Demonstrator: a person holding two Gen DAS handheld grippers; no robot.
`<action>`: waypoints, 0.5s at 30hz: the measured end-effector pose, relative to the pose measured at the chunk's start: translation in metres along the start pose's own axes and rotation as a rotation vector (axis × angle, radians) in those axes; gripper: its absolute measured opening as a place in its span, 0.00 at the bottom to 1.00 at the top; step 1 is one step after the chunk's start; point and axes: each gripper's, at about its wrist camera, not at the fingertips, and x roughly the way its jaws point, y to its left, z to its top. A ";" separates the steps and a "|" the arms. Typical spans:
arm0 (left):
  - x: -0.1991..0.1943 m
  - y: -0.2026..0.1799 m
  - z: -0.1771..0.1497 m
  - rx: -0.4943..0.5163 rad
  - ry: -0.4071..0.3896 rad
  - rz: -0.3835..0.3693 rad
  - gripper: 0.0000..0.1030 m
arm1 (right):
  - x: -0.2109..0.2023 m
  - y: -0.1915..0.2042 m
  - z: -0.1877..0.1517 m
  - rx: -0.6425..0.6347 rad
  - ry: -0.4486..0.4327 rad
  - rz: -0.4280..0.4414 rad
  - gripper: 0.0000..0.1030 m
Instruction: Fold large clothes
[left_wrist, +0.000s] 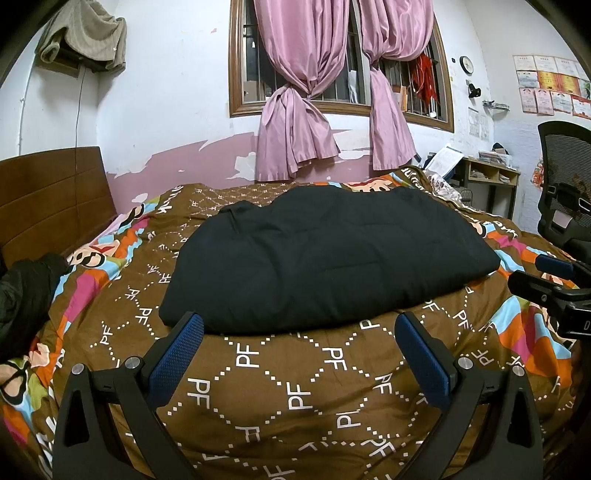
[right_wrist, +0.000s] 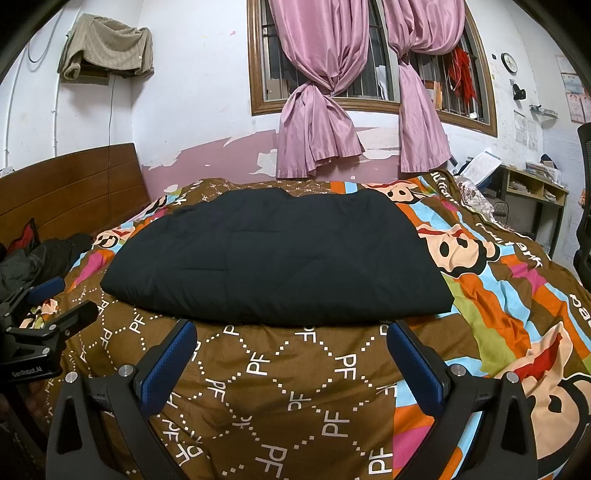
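Both my tools are released right now. My left tool (left_wrist: 299, 325) has its blue pads spread wide with nothing between them, hanging just short of the near edge of the black folded garment (left_wrist: 328, 254). My right tool (right_wrist: 290, 334) is the same, jaws wide apart and empty, also just off that near edge.

The garment lies flat in the middle of the bed, on the brown PF-print bedspread (right_wrist: 280, 387). Its long axis runs side to side across my view, parallel to the window wall, with the near edge facing me. Nothing sits between my tools and it.

Left of the garment, by the wooden headboard (left_wrist: 51, 199), there's a dark heap of clothes (right_wrist: 44, 258). Behind the garment hang pink curtains (left_wrist: 295, 122), and off to its right is a mesh office chair (left_wrist: 565, 184).
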 end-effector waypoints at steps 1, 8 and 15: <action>0.000 0.000 0.000 0.001 0.000 0.001 0.99 | 0.000 -0.001 0.000 -0.001 0.001 0.000 1.00; 0.000 -0.001 -0.001 0.001 0.001 -0.001 0.99 | 0.000 -0.001 0.000 0.000 0.001 0.001 1.00; 0.000 0.000 -0.001 0.001 0.001 -0.001 0.99 | -0.001 0.000 0.001 0.001 0.001 0.000 1.00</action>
